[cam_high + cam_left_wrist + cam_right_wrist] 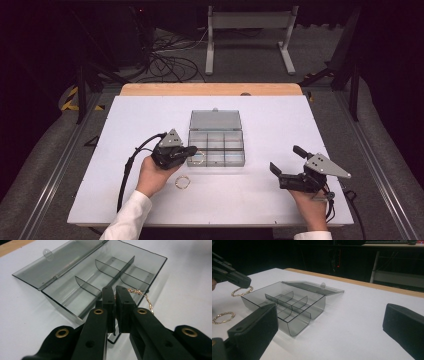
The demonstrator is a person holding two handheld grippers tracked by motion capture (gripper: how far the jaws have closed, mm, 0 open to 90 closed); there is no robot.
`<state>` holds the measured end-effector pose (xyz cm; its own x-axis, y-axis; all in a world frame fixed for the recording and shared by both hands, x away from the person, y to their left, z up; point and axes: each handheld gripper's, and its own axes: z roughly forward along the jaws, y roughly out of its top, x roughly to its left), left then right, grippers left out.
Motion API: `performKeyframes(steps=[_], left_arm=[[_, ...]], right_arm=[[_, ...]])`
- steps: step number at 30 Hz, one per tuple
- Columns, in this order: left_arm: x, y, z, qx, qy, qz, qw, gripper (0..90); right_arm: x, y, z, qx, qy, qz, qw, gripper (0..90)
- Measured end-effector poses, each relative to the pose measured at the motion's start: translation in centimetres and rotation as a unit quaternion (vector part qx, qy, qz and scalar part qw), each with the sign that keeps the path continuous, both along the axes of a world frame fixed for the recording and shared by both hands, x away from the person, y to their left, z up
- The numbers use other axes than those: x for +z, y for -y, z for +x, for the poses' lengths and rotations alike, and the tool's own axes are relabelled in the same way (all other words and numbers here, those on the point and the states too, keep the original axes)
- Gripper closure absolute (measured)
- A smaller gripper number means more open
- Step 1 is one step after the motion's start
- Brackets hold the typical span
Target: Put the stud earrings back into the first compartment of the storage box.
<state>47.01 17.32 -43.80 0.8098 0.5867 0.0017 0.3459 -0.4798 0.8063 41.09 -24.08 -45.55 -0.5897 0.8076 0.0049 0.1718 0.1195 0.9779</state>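
A clear grey compartment box (216, 146) lies open mid-table, its lid (215, 120) flat behind it. My left gripper (192, 151) is at the box's front left corner, shut on a gold chain bracelet (199, 158) that dangles at the box's front edge. In the left gripper view the jaws pinch the chain (140, 296) above the box (105, 277). A second gold bracelet (182, 182) lies on the table just in front of that hand. My right gripper (286, 160) hovers to the right of the box, open wide, holding nothing.
The white table top (280, 115) ends in a wooden strip (210, 89) at the back. In the right gripper view the box (287, 307) stands ahead, with the left gripper (229, 275), the hanging bracelet (242, 291) and the lying one (223, 317) beyond it.
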Motion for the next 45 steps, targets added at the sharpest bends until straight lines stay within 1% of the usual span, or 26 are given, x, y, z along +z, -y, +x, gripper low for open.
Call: performKeyframes(steps=[1,2,4,5,8,11,13,15,16,18,21,22,24,26,27,29,32,34,35,37,38,39,41,44,45], left_arm=[[0.1,0.0,0.2,0.002,0.003,0.002,1.0000,86.7],[0.1,0.1,0.4,0.004,0.001,-0.002,1.0000,86.6],[0.0,0.2,0.7,0.009,0.000,-0.002,1.0000,86.6],[0.0,0.2,0.8,0.012,0.001,0.001,0.9999,86.6],[-0.1,0.4,1.3,0.020,0.002,0.002,0.9998,86.6],[-0.2,0.4,1.9,0.034,0.007,0.001,0.9994,86.6],[-0.2,0.4,2.3,0.045,0.012,0.003,0.9989,86.6],[-0.3,0.5,2.6,0.052,0.011,-0.002,0.9986,86.6],[-0.3,0.4,2.8,0.057,0.016,0.002,0.9983,86.6],[-0.4,0.5,3.1,0.062,0.015,-0.001,0.9980,86.6],[-0.6,0.6,3.4,0.068,0.016,-0.002,0.9976,86.6],[-0.7,0.5,3.6,0.071,0.022,0.001,0.9972,86.6],[-0.8,0.6,3.9,0.074,0.018,-0.002,0.9971,86.6],[-0.9,0.6,4.2,0.080,0.021,0.000,0.9965,86.5],[-0.9,0.7,4.3,0.082,0.021,-0.004,0.9964,86.6],[-1.0,0.8,4.6,0.085,0.022,-0.004,0.9961,86.5],[-1.0,0.9,5.0,0.093,0.029,-0.003,0.9952,86.6],[-1.2,0.9,5.2,0.098,0.029,-0.004,0.9947,86.5],[-1.2,0.9,5.4,0.102,0.033,-0.001,0.9943,86.5],[-1.4,0.9,5.5,0.105,0.026,-0.003,0.9942,86.5],[-1.5,0.9,5.7,0.106,0.028,0.000,0.9939,86.5],[-1.6,0.9,5.8,0.106,0.025,-0.002,0.9940,86.5],[-1.7,0.9,5.9,0.110,0.026,-0.002,0.9936,86.4],[-1.9,1.0,6.1,0.114,0.025,-0.004,0.9932,86.4],[-2.0,1.1,6.1,0.116,0.023,-0.008,0.9930,86.4]], right_arm=[[0.0,0.0,0.0,0.000,0.000,0.000,1.0000,0.3],[0.0,0.0,0.0,0.000,-0.001,0.000,1.0000,0.2],[0.0,0.0,0.0,0.001,-0.001,0.000,1.0000,0.2],[0.0,0.0,0.0,0.001,-0.001,0.000,1.0000,0.1],[0.0,0.0,0.0,0.002,-0.001,0.000,1.0000,0.1],[0.0,0.0,0.0,0.002,-0.001,-0.001,1.0000,0.1],[0.0,0.0,0.0,0.002,-0.001,-0.001,1.0000,0.1],[0.0,0.0,0.1,0.002,-0.002,-0.002,1.0000,0.1],[0.0,0.0,0.0,0.002,-0.002,-0.001,1.0000,0.1],[0.0,0.1,0.1,0.001,-0.001,-0.005,1.0000,0.1],[0.0,0.2,0.0,0.000,-0.002,-0.002,1.0000,0.1],[0.0,0.2,0.1,0.000,-0.002,-0.002,1.0000,0.1],[0.0,0.2,0.1,0.000,-0.002,-0.003,1.0000,0.1],[0.0,0.2,0.1,0.001,-0.003,-0.004,1.0000,0.1],[-0.1,0.2,0.1,0.001,-0.003,-0.004,1.0000,0.1],[-0.1,0.1,0.2,0.002,-0.003,-0.005,1.0000,0.1],[-0.1,0.1,0.2,0.002,-0.002,-0.006,1.0000,0.1],[-0.1,0.1,0.2,0.002,-0.003,-0.005,1.0000,0.1],[-0.1,0.1,0.2,0.002,-0.003,-0.005,1.0000,0.1],[-0.1,0.1,0.2,0.002,-0.003,-0.006,1.0000,0.1],[-0.1,0.1,0.2,0.002,-0.003,-0.005,1.0000,0.1],[-0.1,0.1,0.2,0.001,-0.003,-0.006,1.0000,0.1],[-0.1,0.1,0.2,0.002,-0.003,-0.005,1.0000,0.1],[-0.1,0.1,0.2,0.001,-0.004,-0.005,1.0000,0.1],[-0.1,0.1,0.2,0.001,-0.004,-0.005,1.0000,0.1]])
